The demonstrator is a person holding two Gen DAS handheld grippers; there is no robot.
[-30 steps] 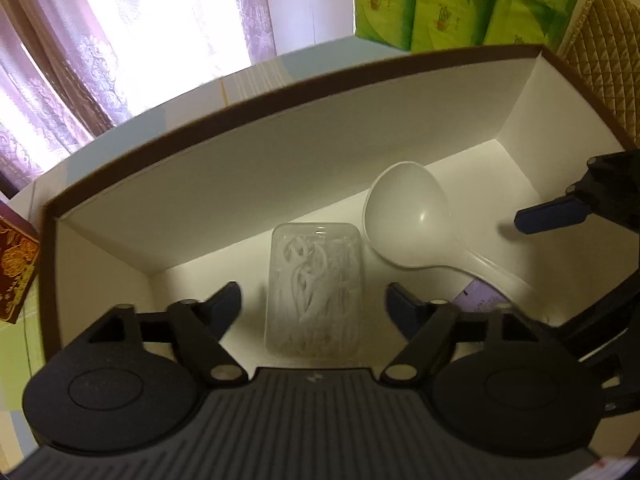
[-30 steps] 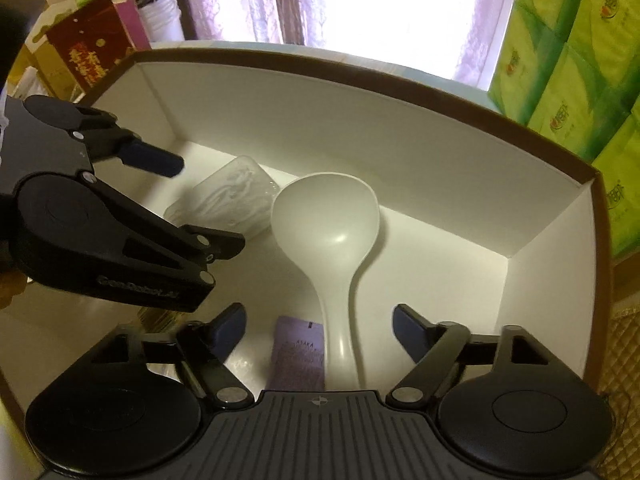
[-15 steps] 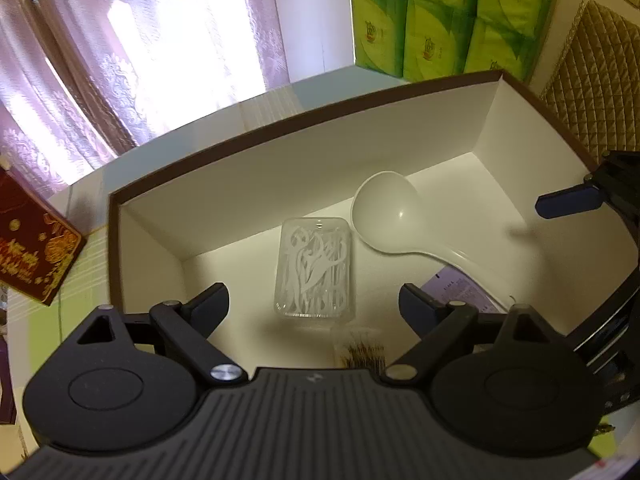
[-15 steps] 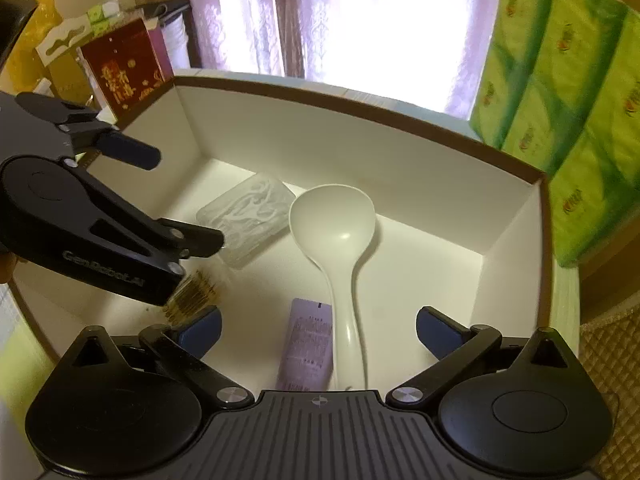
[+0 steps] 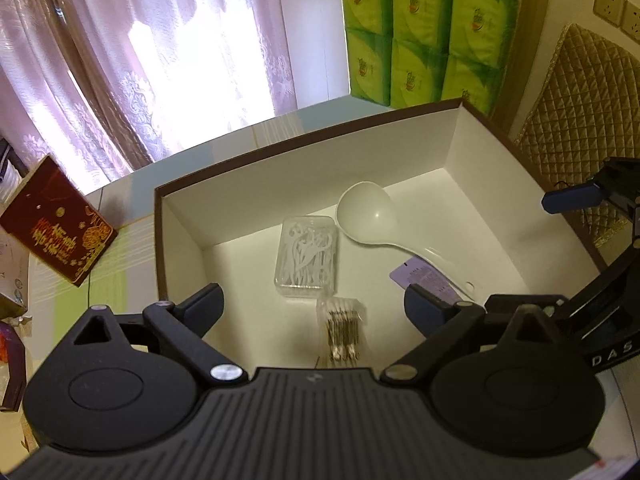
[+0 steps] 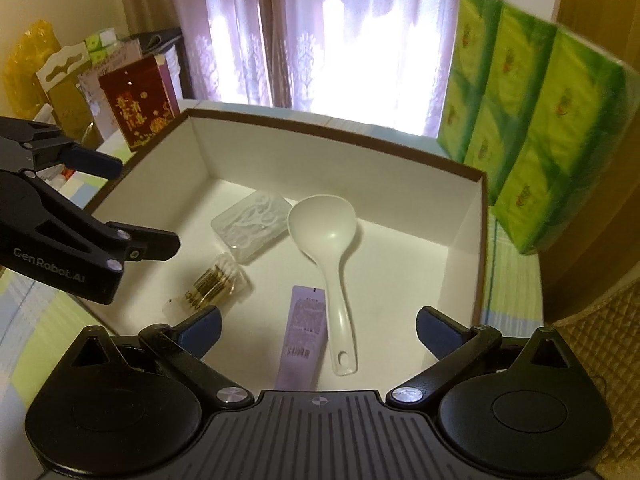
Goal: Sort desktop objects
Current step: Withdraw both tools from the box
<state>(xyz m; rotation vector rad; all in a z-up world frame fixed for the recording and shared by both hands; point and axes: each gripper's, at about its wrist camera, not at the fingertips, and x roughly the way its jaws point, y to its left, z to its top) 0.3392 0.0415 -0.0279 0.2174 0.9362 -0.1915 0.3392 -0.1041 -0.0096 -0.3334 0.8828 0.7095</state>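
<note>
We find the left gripper (image 5: pixel 312 307) with its fingers (image 5: pixel 202 307) spread wide and empty, held above the near part of the box (image 5: pixel 280 152). The right gripper (image 6: pixel 318 330) likewise has its fingers (image 6: pixel 438 332) wide apart, gripping nothing, above the box's near edge.

Inside the box, all on its white floor:
- a pack of swabs (image 5: pixel 341 326) lies nearest the left gripper, toward the box's near left side;
- a clear case (image 5: pixel 306 256) of white picks sits just beyond the swabs, toward the far wall;
- a white spoon (image 5: pixel 372 216) lies right of the case, bowl toward the far wall, handle running to the near side;
- a purple packet (image 6: pixel 302 336) lies beside the spoon's handle, touching or nearly touching it; we cannot tell which.

Outside the box, on the counter (image 5: pixel 132 256), a red carton (image 5: pixel 56 236) stands off its left side, and green tissue packs (image 6: pixel 532 128) stand past its far right corner. Curtains (image 5: pixel 120 52) hang behind.
</note>
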